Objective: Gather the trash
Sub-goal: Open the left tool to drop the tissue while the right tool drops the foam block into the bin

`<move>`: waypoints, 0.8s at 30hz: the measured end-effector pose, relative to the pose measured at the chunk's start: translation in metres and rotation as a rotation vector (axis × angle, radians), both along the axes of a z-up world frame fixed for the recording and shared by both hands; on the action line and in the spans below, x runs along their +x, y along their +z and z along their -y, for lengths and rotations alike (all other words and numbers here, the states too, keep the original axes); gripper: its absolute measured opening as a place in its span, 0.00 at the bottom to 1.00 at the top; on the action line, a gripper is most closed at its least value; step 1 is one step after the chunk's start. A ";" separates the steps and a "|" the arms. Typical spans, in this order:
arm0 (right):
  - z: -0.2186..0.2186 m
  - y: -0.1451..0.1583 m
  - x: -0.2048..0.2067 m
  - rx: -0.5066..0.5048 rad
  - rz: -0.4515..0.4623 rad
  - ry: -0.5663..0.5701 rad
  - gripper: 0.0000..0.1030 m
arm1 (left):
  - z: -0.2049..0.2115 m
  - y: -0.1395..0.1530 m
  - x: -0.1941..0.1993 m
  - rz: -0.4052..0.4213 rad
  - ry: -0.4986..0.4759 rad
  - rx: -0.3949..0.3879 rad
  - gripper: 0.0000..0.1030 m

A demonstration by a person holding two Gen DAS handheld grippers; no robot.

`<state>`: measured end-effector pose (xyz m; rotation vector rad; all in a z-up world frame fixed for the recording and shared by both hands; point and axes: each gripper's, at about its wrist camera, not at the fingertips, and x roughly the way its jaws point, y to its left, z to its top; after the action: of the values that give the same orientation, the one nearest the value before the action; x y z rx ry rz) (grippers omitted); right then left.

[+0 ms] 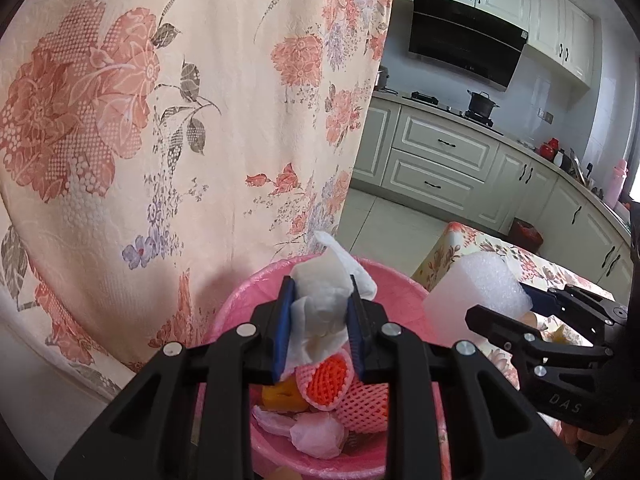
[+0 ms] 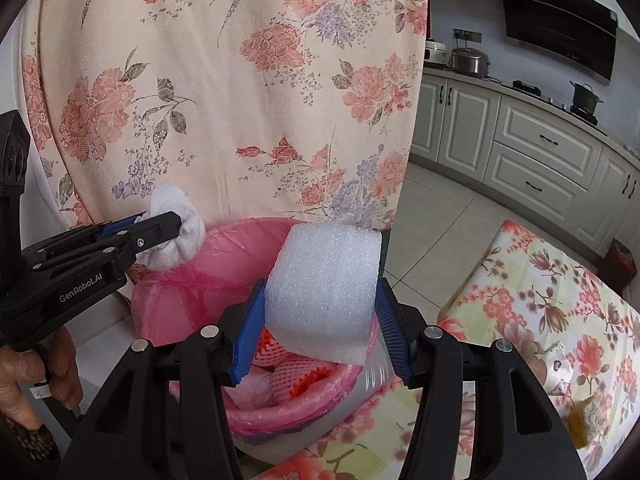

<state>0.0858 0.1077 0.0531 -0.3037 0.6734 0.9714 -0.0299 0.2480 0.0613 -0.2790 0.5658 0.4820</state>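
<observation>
My left gripper [image 1: 320, 300] is shut on a crumpled white tissue [image 1: 324, 304] and holds it over the pink-lined trash bin [image 1: 400, 292]. The bin holds orange foam fruit nets [image 1: 332, 376], orange peel [image 1: 282, 396] and pale wrappers. My right gripper [image 2: 322, 300] is shut on a white foam block [image 2: 326, 292] above the same bin [image 2: 224, 264]. The left gripper [image 2: 160, 228] with the tissue [image 2: 180, 236] shows at left in the right wrist view. The right gripper with the foam block [image 1: 476, 292] shows at right in the left wrist view.
A floral cloth [image 1: 180, 120] hangs close behind the bin. A table with a floral cover [image 2: 540, 312] lies to the right, with a yellow scrap [image 2: 588, 420] and a small wrapper [image 2: 558, 364] on it. Kitchen cabinets [image 1: 440, 152] and tiled floor lie beyond.
</observation>
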 end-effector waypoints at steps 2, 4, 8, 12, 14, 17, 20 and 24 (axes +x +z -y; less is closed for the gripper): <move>-0.005 -0.003 0.004 -0.003 -0.009 0.000 0.51 | -0.004 0.000 0.003 -0.004 0.005 0.000 0.25; -0.012 -0.006 0.006 -0.012 -0.013 0.004 0.51 | -0.008 -0.001 0.006 -0.012 0.010 0.002 0.25; -0.020 -0.010 0.007 -0.022 -0.015 0.020 0.52 | -0.011 -0.003 0.011 -0.023 0.018 0.010 0.37; -0.022 -0.014 0.010 -0.026 -0.017 0.014 0.59 | -0.013 -0.005 0.013 -0.027 0.019 0.009 0.39; -0.020 -0.015 0.009 -0.027 -0.011 0.009 0.63 | -0.012 -0.005 0.013 -0.024 0.021 0.011 0.40; -0.014 -0.016 0.012 -0.026 -0.012 -0.006 0.64 | -0.010 -0.005 0.011 -0.017 0.018 0.004 0.42; -0.005 -0.016 0.014 -0.020 -0.010 -0.024 0.66 | -0.006 -0.005 0.010 -0.016 0.009 0.000 0.44; 0.011 -0.017 0.017 -0.019 -0.004 -0.046 0.67 | 0.000 -0.006 0.010 -0.012 -0.004 -0.008 0.50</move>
<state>0.1025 0.0970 0.0366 -0.3020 0.6904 0.9225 -0.0201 0.2475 0.0557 -0.2825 0.5800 0.4783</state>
